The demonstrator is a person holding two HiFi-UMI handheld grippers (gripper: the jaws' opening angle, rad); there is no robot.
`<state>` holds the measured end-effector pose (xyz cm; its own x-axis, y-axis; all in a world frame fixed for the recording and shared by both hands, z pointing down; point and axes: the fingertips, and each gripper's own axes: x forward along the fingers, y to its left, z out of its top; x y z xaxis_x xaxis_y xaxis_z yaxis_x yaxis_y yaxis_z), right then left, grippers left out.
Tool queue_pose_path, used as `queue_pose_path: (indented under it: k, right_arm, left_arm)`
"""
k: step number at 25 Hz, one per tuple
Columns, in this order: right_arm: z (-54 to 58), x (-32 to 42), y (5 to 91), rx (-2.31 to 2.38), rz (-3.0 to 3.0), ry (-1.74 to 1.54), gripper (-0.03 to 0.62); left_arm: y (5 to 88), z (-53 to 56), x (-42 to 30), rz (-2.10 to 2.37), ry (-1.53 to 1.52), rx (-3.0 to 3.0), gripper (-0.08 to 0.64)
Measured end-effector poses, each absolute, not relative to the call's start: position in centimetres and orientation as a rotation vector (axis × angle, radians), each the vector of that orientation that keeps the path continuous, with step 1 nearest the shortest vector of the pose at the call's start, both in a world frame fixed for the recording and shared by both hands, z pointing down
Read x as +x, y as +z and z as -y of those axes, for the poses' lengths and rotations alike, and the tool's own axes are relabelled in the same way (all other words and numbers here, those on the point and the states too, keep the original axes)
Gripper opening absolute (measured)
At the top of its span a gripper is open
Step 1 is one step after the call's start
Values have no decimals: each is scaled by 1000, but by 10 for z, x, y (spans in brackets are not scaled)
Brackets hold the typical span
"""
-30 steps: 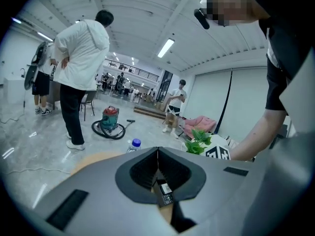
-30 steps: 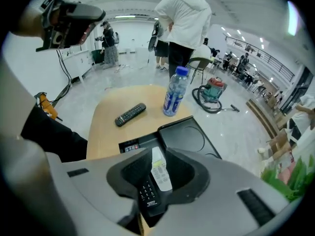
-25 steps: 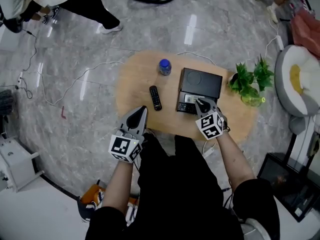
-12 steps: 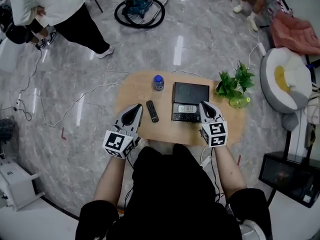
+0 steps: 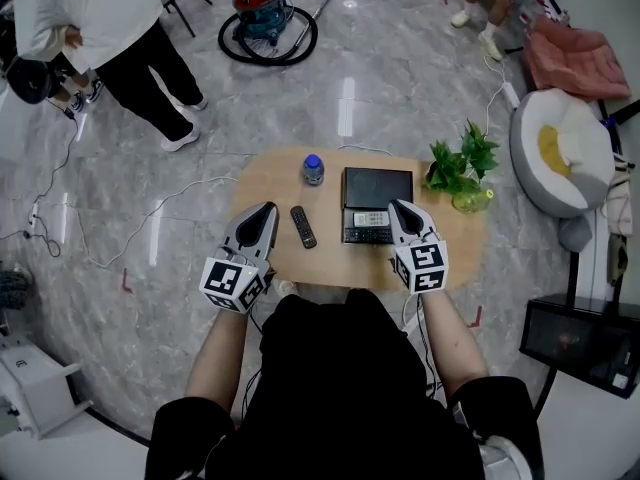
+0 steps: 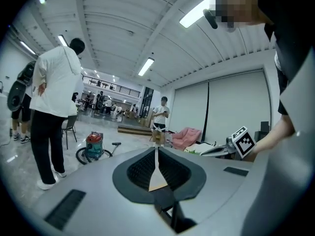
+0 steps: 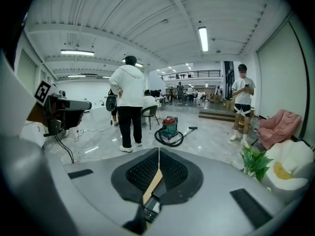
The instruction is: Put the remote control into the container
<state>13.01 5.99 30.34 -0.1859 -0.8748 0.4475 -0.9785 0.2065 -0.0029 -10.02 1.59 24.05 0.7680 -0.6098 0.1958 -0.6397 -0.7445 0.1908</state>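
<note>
No legible text, brand or number anywhere; only square black-and-white marker patterns on left cube (image 5: 231,283) and right cube (image 5: 421,266).

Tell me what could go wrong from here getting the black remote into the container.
1. The black remote lies near the upright bottle; a reach by the shut left gripper could tip it.
2. A lighter remote already lies in the front section of the container, so the black one may not sit flat.
3. The plant stands right of the container, near the right gripper; a wide swing might clip it.
</note>
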Motion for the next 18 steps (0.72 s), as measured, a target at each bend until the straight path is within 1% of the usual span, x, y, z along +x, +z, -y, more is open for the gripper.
queue_pose_path:
  k: [6, 11, 18]
  right_arm:
    - [-51, 111, 315, 1685, 2134, 407, 16]
    - [-44, 77, 340, 1577, 2114, 381, 17]
    - [-29, 17, 398, 1459, 2086, 567, 18]
  left_arm:
    - [247, -9, -109, 959, 161, 2709, 8]
    - [265, -4, -124, 947, 186, 2672, 8]
    - [291, 3, -157, 939, 258, 2629, 8]
